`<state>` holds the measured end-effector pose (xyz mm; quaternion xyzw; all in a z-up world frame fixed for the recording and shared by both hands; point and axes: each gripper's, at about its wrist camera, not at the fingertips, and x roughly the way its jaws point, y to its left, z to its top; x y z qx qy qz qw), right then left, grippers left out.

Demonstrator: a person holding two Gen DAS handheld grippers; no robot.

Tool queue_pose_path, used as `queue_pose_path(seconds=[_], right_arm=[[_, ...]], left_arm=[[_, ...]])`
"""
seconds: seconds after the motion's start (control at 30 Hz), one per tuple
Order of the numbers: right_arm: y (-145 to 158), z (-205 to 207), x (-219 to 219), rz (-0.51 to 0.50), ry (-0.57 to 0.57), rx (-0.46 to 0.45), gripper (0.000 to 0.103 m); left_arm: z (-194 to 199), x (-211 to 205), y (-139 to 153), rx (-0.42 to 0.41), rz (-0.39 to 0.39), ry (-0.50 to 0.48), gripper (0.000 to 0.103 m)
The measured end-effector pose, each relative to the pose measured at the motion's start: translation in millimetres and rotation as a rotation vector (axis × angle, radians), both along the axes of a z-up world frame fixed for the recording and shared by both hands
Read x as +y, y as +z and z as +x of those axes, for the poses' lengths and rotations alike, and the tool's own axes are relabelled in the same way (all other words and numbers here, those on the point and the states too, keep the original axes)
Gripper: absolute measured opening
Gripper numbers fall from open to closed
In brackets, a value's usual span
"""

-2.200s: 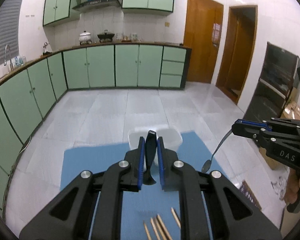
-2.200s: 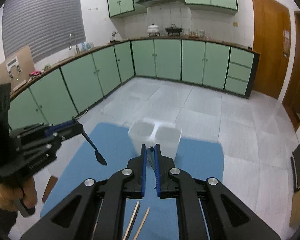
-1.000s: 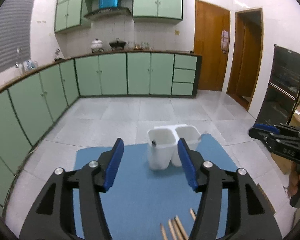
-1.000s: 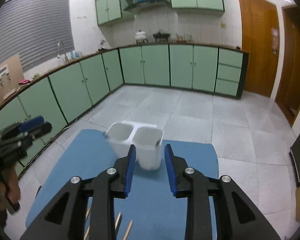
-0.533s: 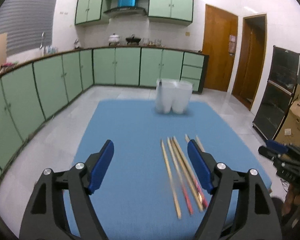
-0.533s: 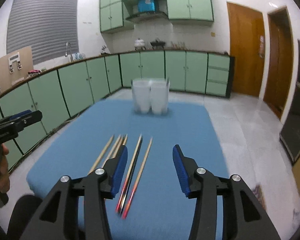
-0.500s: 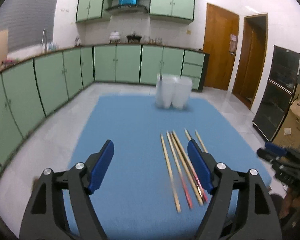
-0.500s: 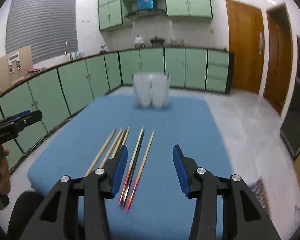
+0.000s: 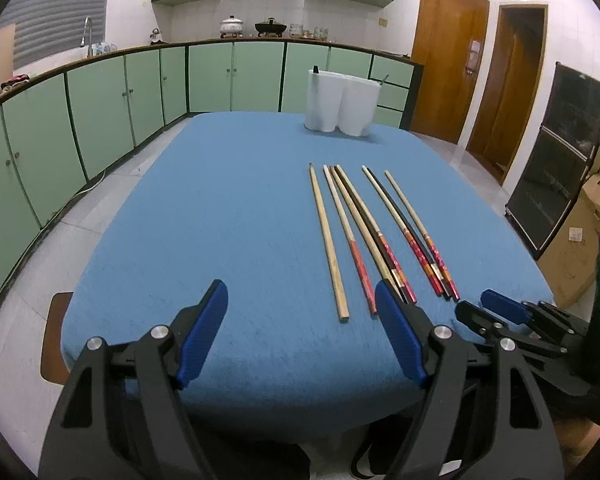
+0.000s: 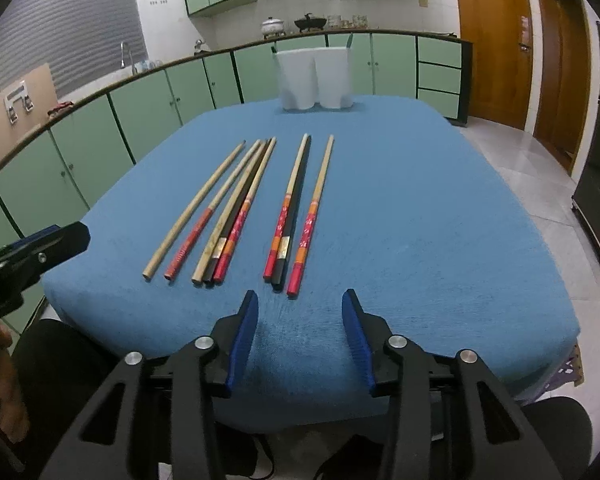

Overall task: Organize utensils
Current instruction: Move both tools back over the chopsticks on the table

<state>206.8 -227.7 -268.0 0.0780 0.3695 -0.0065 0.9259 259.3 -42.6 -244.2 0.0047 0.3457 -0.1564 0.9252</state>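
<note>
1. Right wrist view: eight chopsticks (image 10: 236, 208) lie flat on the blue tablecloth (image 10: 420, 220), side by side, long axes running from the near table edge toward the white utensil holder (image 10: 315, 78).
2. Their thin tips point at the holder; their thick butt ends, several banded red and orange, point toward the near edge.
3. They fan slightly, tips closer together than butts. A plain wooden one (image 10: 194, 208) lies farthest left of the holder's line, then a red-ended one, then a tight bundle of three, then a touching pair, then a single red-and-orange one (image 10: 311, 208) nearest that line.
4. The holder stands upright at the far end of the cloth, well apart from the chopstick tips, with two compartments side by side. A dark handle tip pokes from its left compartment and a pale one from its right.
5. The right gripper (image 10: 299, 312) hovers just short of the butt ends, on the side away from the holder. Its jaws are closing with nothing between them.
6. In the left wrist view, the left gripper (image 9: 300, 308) is spread wide and empty, the plain stick's butt (image 9: 342, 312) showing between its blue pads (image 9: 204, 320). Whether they touch it cannot be told.
</note>
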Motion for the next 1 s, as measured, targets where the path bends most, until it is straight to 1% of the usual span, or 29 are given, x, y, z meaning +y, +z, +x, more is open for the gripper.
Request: queue_pose_path(seconds=[0.13,0.3,0.47,0.63,0.87,1.0], right_arm=[[-5,-2,-1,-0.018,-0.003,-0.002,0.037],[-6,0,-5,-0.023,-0.005,-0.001,0.028],[-7,6,-15,-0.014,-0.029,-0.001,0.027],[-7,6,-15,-0.017,-0.021,-0.006,0.027],[-9,11,-13,-0.031,-0.008,-0.018,0.027],[-9,12,-17,-0.030,-0.023,-0.017,0.027]], left_arm=[[-2,-2,-3,0.002,0.006,0.001,0.074],[1,-9,-9,0.018,0.016,-0.002,0.074],[4,-18,-24,0.039,0.043,-0.011,0.074],[11,-25,-34,0.056,0.061,-0.013,0.073],[21,-29,-42,0.076,0.073,0.003,0.066],[22,-31,-46,0.079,0.087,0.011,0.066]])
